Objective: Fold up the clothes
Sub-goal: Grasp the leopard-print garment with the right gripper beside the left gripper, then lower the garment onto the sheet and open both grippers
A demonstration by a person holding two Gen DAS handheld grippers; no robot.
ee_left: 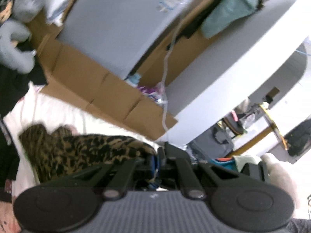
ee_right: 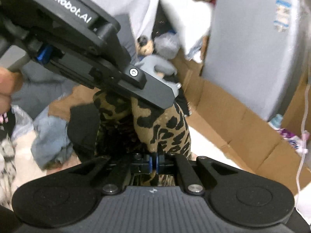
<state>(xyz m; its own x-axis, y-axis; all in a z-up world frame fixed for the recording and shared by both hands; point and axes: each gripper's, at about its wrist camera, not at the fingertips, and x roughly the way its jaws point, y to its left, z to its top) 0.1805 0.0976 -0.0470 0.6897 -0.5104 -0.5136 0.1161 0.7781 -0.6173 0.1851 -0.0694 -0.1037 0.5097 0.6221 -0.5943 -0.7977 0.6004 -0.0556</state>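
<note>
A leopard-print knit garment [ee_right: 167,128] is lifted off the white bedding [ee_left: 58,112] and stretched between both grippers. In the right wrist view my right gripper [ee_right: 154,161] is shut, its blue pads pinching the garment's lower edge. The left gripper [ee_right: 155,95] reaches in from the upper left, and the top of the cloth hangs from its closed tip. In the left wrist view the garment [ee_left: 77,151] trails away to the left from the shut left gripper [ee_left: 158,157]. The left view is blurred.
A flattened cardboard box [ee_left: 108,89] and a tall grey panel [ee_left: 120,23] stand behind the bedding. A grey plush toy [ee_right: 159,68], a blue cloth [ee_right: 50,136] and a black garment [ee_right: 83,126] lie nearby. A hand [ee_right: 7,89] shows at the left edge.
</note>
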